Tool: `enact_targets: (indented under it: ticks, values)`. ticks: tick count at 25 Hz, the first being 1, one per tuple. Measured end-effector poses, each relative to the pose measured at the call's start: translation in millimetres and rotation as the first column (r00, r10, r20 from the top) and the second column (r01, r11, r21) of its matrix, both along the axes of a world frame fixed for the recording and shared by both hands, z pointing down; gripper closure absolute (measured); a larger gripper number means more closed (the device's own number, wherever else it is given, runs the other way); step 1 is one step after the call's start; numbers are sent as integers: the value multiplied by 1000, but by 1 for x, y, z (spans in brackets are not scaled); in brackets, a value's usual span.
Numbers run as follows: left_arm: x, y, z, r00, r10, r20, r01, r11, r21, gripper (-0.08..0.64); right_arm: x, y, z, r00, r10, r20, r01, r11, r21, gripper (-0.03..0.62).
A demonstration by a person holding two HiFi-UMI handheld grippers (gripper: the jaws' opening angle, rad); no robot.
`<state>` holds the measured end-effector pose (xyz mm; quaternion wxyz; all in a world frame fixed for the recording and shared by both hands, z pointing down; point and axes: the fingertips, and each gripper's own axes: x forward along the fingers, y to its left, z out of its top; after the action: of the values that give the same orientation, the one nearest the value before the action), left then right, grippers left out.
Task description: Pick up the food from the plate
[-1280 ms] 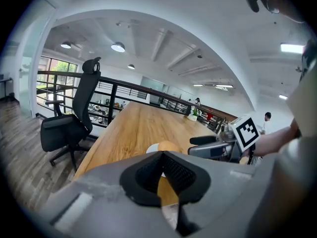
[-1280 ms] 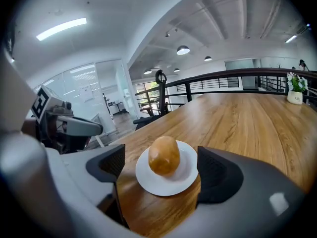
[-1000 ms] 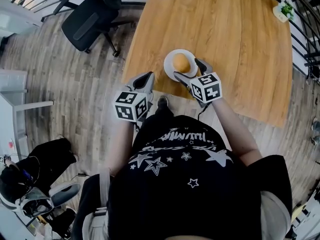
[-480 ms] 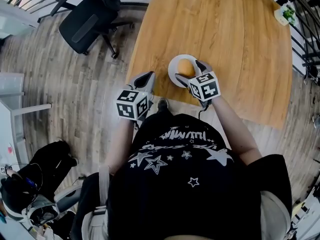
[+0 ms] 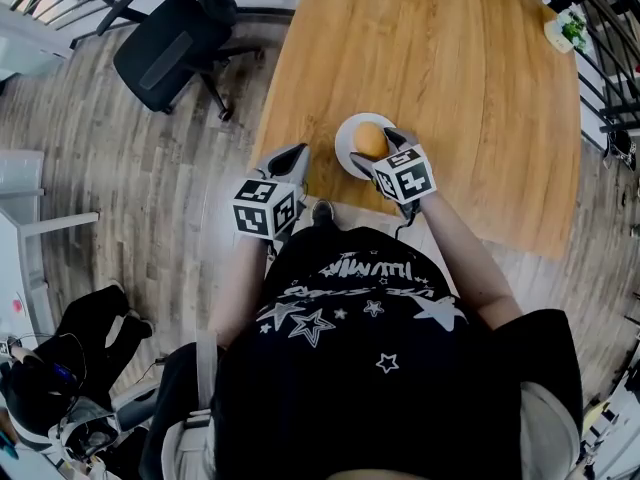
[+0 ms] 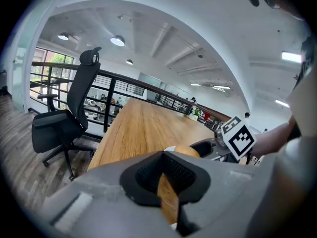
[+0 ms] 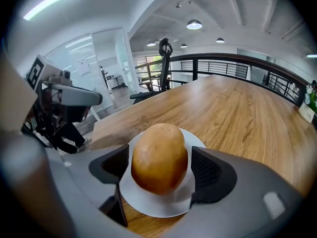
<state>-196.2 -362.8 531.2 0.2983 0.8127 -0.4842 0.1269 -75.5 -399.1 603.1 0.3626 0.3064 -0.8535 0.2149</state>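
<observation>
Right gripper (image 7: 161, 168) sank round bun (image 7: 159, 150), jaws apart, closing | left gripper (image 6: 162, 155) jaws together | plate (image 5: 343, 144) partly hidden at table (image 5: 430, 68) edge

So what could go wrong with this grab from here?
1. The right tool has just been closing its jaws, the bun between them but not yet pressed; the round bun could roll off-centre.
2. The pads sit low over the plate, near the table edge; they may drag it.

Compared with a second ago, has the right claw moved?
Yes: the right claw came forward and down over the white plate, so the bun now sits between its jaws, which have just been closing.
</observation>
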Motion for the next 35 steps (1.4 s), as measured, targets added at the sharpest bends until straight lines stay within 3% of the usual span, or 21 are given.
enact_targets:
  ticks: [4,17,24,29,35]
  values:
    - [-1,-1,-3,1000,-7,5,7,1000,7,560,3,-1,4,1000,16,-13,-16,1000,0,245]
    - [4,8,-6,1000,-19,12,19,1000,17,560,9,1,-17,999,22,37,-23,999,37,248]
    - [24,22,-17,1000,-5,23,4,999,44,560,27,11,-51,995,37,97,-47,993,105,249]
    - [35,35,-21,999,-8,32,6,998,56,560,42,20,-75,994,27,107,-50,974,219,249]
    - [53,58,-24,999,-7,46,5,998,59,560,61,42,-90,988,34,153,-70,969,236,249]
